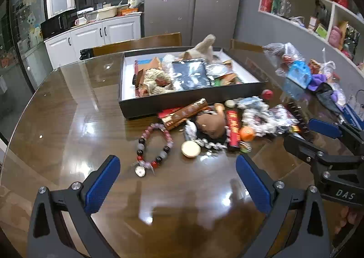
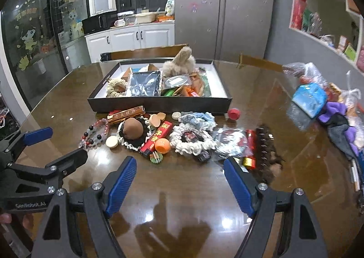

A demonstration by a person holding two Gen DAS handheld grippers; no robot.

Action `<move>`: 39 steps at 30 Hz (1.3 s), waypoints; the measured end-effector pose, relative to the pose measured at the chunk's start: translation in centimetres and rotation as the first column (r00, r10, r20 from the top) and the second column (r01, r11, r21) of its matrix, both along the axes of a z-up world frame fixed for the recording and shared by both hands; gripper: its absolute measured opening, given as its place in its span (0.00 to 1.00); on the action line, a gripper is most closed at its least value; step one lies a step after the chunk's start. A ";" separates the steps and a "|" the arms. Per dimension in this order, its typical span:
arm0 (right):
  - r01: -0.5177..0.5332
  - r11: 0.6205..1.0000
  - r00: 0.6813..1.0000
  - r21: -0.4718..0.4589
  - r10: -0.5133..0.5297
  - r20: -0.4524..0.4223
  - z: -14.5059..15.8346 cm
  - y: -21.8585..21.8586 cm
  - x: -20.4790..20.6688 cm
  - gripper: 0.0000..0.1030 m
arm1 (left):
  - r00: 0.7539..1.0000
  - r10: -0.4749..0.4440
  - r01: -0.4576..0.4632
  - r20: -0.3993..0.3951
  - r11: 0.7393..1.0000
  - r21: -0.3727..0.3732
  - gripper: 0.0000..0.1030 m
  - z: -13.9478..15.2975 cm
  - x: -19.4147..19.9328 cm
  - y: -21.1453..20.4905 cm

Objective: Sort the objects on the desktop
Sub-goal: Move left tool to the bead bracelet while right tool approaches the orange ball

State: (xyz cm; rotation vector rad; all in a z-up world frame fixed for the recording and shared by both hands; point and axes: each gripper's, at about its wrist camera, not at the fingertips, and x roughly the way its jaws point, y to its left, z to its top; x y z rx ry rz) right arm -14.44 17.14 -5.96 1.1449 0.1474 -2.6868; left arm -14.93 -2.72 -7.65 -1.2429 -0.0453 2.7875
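A heap of small objects lies on the glossy wooden table in front of a black box (image 1: 182,101) (image 2: 159,104) with a white inside, partly filled with a plush toy (image 2: 179,61), rope and packets. The heap holds a bead bracelet (image 1: 153,144) (image 2: 95,134), a cream round lid (image 1: 190,149) (image 2: 112,142), a brown pouch (image 2: 133,131), a red packet (image 2: 159,137), an orange ball (image 1: 246,133) (image 2: 162,145) and white scrunchies (image 2: 193,142). My left gripper (image 1: 177,171) is open and empty just short of the bracelet. My right gripper (image 2: 179,171) is open and empty just short of the heap.
A pile of plastic bags, a blue packet (image 2: 309,98) and purple cloth (image 2: 334,112) lies at the table's right. Chairs stand behind the table (image 1: 68,132). White cabinets, a grey fridge (image 2: 223,7) and wall shelves are beyond.
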 end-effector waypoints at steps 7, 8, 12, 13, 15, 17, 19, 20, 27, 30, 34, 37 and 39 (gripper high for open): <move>-0.041 0.999 0.998 -0.011 0.041 0.057 -2.1 -1.5 -3.6 0.79 | 0.998 -0.002 0.002 0.055 1.000 -0.005 1.00 -2.8 -3.0 -0.8; -0.046 0.999 0.997 -0.012 0.046 0.064 -2.4 -1.7 -4.0 0.79 | 0.998 -0.003 0.003 0.064 1.000 -0.004 1.00 -3.2 -3.4 -1.0; -0.056 0.998 0.994 -0.024 0.058 0.096 -3.5 -2.6 -5.3 0.79 | 0.995 -0.002 0.001 0.097 1.000 0.003 0.99 -4.5 -4.5 -1.9; -0.053 0.998 0.993 -0.034 0.057 0.106 -3.7 -2.6 -5.5 0.79 | 0.994 -0.004 0.004 0.106 1.000 0.008 0.99 -4.8 -4.8 -2.1; -0.053 0.997 0.991 -0.058 0.059 0.124 -4.2 -2.8 -6.0 0.79 | 0.993 -0.002 0.001 0.120 1.000 0.011 0.99 -5.3 -5.1 -2.5; -0.050 0.997 0.989 -0.051 0.057 0.133 -4.7 -3.2 -6.4 0.79 | 0.992 -0.003 0.002 0.129 1.000 0.013 0.99 -5.7 -5.4 -2.7; -0.054 0.998 0.989 -0.037 0.059 0.138 -5.1 -3.6 -6.6 0.79 | 0.991 -0.006 0.002 0.136 1.000 0.024 0.98 -6.0 -5.6 -3.0; -0.053 0.998 0.988 -0.035 0.058 0.141 -5.3 -3.7 -6.7 0.79 | 0.991 -0.004 0.001 0.132 1.000 0.027 0.99 -6.1 -5.6 -3.0; -0.049 0.999 0.990 -0.020 0.052 0.132 -5.7 -4.1 -6.6 0.79 | 0.992 -0.019 0.018 0.127 1.000 0.005 0.99 -6.3 -5.5 -2.7; -0.044 0.999 0.991 -0.005 0.044 0.129 -5.9 -4.0 -6.8 0.79 | 0.992 -0.016 0.016 0.126 1.000 0.004 0.99 -6.2 -5.4 -2.5; -0.038 0.999 0.990 0.004 0.037 0.134 -6.2 -3.8 -7.0 0.79 | 0.992 -0.008 0.013 0.122 0.999 -0.038 0.96 -6.4 -5.3 -2.2; -0.032 0.999 0.990 -0.012 0.034 0.138 -6.3 -3.4 -7.1 0.77 | 0.994 -0.015 0.022 0.112 0.998 -0.055 0.86 -6.3 -5.2 -1.9; -0.030 0.999 0.990 -0.010 0.031 0.135 -6.3 -3.4 -7.0 0.75 | 0.995 -0.008 0.013 0.103 0.998 -0.054 0.75 -6.1 -5.2 -2.1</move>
